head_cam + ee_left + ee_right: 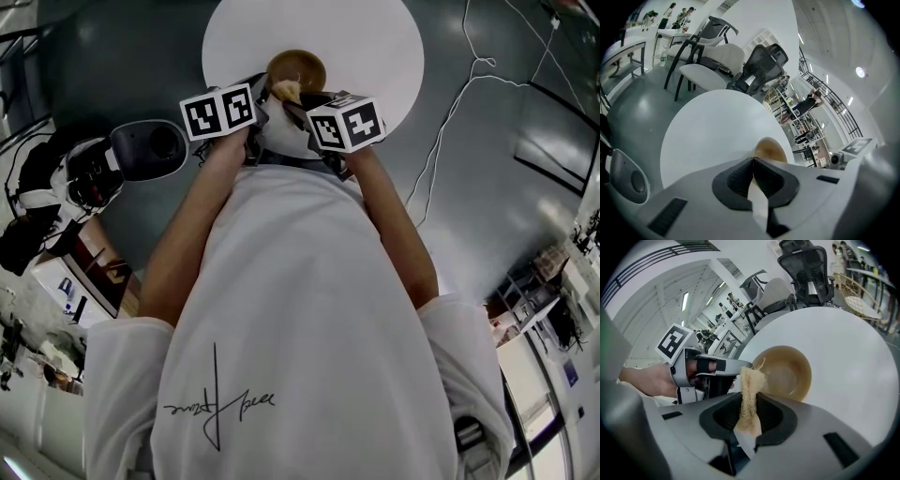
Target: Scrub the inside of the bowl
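**Scrubber poised at the bowl's rim**

Here we are at the round white table [375, 42], and the brown bowl [296, 67] stands upright on it, open side up, close in front of the person. Both hands are in tight, one on each side of it.

Over on the right, the right gripper [751, 395] has its jaws clamped on a pale, fibrous scrubber [749, 380]. The strip sticks out past the pads, frayed end up, and that end lies across the bowl's near-left rim in the right gripper view. From the head view it sits right at the near rim too. Whether it touches the bowl I cannot tell.

On the left, the left gripper [753, 161] has its jaws together, pads meeting at the tip with nothing showing between them. The tip sits just at the bowl's near rim, and the bowl's tan inside peeks over it. The right gripper view shows that same tip right beside the scrubber's end, at the rim's left edge. Contact with the rim is not clear from any view.

Grey floor lies all around the table, with office chairs [712, 61] beyond its far side.
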The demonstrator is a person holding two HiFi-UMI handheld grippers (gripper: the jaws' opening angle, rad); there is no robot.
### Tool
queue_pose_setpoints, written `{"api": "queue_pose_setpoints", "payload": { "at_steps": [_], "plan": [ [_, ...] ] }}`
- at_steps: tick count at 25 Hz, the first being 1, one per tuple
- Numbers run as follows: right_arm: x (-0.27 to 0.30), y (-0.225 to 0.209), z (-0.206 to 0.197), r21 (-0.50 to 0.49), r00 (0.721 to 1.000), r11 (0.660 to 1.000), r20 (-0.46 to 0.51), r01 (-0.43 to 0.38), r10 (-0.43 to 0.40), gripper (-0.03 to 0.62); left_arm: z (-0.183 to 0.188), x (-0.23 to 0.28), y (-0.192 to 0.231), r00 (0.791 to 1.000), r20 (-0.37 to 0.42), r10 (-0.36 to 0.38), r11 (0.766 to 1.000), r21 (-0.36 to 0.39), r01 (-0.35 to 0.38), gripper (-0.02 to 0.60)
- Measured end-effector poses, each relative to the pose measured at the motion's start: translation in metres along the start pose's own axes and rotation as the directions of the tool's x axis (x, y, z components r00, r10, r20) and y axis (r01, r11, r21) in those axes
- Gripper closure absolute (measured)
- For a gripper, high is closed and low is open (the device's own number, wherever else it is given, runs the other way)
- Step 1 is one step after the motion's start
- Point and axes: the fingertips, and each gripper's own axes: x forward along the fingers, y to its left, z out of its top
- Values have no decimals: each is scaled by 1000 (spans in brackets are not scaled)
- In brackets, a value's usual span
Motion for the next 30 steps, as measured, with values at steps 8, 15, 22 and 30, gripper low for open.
{"api": "queue_pose_setpoints", "payload": {
  "at_steps": [8, 15, 22, 30],
  "plan": [
    [0, -1, -4, -3, 1000, 1000, 3, -8, 8, 493, -6, 2, -1, 1000, -1, 0, 1000, 6, 0, 571],
    [-10, -14, -3, 26, 1000, 1000, 15, 2, -3, 493, 0, 8, -7, 1000, -13, -16, 1000, 4, 16, 570],
    [-14, -21, -6, 31, 1000, 999, 22, 11, -12, 493, 0, 9, -5, 1000, -20, -19, 1000, 11, 19, 569],
    [-19, -27, -10, 4, 1000, 1000, -3, 22, -22, 493, -2, 8, -5, 999, -23, -25, 1000, -2, 25, 569]
  ]
}}
